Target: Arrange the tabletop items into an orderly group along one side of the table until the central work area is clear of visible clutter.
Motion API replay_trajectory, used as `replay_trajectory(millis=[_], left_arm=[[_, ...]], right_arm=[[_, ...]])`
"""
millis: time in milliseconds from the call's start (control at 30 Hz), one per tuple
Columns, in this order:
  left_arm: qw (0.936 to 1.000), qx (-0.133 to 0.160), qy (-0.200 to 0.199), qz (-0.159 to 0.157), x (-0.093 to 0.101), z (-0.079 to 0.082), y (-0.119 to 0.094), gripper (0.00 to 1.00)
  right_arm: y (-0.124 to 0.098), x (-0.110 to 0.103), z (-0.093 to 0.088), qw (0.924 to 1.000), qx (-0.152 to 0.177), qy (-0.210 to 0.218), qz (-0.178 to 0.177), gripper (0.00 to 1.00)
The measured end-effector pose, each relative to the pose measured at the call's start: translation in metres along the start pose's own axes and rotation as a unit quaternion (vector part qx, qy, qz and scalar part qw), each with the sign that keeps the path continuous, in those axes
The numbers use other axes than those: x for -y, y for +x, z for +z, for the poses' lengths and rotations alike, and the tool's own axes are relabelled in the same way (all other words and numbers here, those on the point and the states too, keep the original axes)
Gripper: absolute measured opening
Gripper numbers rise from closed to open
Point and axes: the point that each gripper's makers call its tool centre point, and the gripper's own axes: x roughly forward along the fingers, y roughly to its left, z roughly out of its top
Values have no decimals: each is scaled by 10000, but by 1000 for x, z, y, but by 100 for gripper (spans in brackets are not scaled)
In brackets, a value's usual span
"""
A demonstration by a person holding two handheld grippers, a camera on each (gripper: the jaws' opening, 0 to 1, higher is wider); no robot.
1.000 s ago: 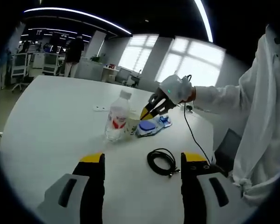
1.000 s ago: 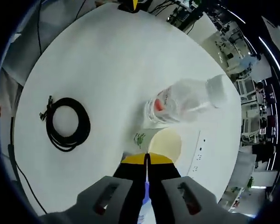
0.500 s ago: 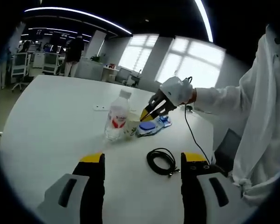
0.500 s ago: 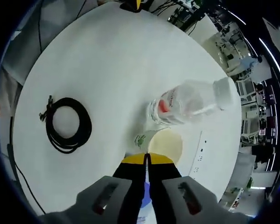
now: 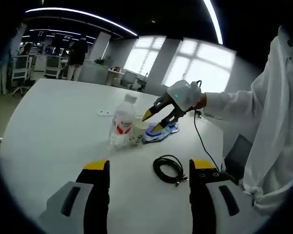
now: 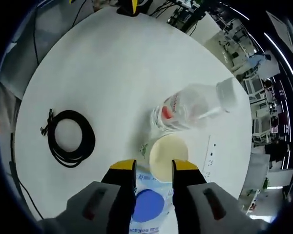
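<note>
Paper cup (image 6: 168, 156) stands on the white counter (image 6: 102, 73), touching a clear water bottle (image 6: 195, 105) on one side and a blue-and-white packet (image 6: 149, 204) on the other; the three form a tight cluster. A coiled black cable (image 6: 71, 138) lies well apart from them. The right tool (image 6: 153, 166) hangs just above the packet and cup, jaws parted and gripping nothing. The left tool (image 5: 149, 168) sits low over the near counter, its jaws spread wide and empty, cable (image 5: 170, 168) between its tips.

Grey gripper (image 5: 144, 171) bodies, black jaws, yellow tips; white sleeve (image 5: 244, 105); black cable (image 5: 201, 139).
</note>
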Motion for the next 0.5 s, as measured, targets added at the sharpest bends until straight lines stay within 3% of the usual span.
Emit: replay_trajectory(millis=[500], left_arm=[[10000, 20, 58, -21, 6, 5, 0, 67]], right_arm=[[-14, 10, 5, 9984, 230, 440, -263, 43]])
